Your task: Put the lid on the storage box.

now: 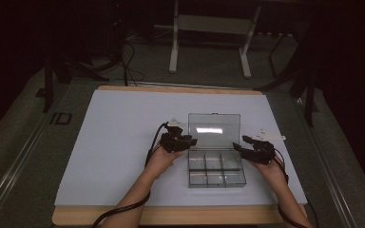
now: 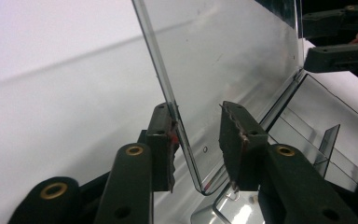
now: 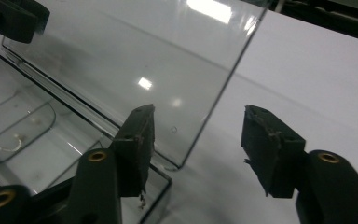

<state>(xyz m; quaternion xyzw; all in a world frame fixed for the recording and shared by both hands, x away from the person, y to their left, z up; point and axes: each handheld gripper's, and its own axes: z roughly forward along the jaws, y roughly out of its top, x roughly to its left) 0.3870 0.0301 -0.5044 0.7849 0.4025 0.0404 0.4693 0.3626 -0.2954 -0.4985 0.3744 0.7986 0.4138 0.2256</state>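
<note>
Between open grippers, box lid (image 1: 214, 124) edges, upright

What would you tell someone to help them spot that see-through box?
Find the white table in the dark room. Near its front middle, between the two black grippers, sits the clear plastic box. Its lid stands open, and thin walls split its base into small compartments.

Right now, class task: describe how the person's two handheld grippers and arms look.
Both the left gripper and the right gripper are black, with two ridged jaws and brass-coloured rivets. A pale tag tops each. A black cable trails from each. The forearms are bare, with no sleeves.
</note>
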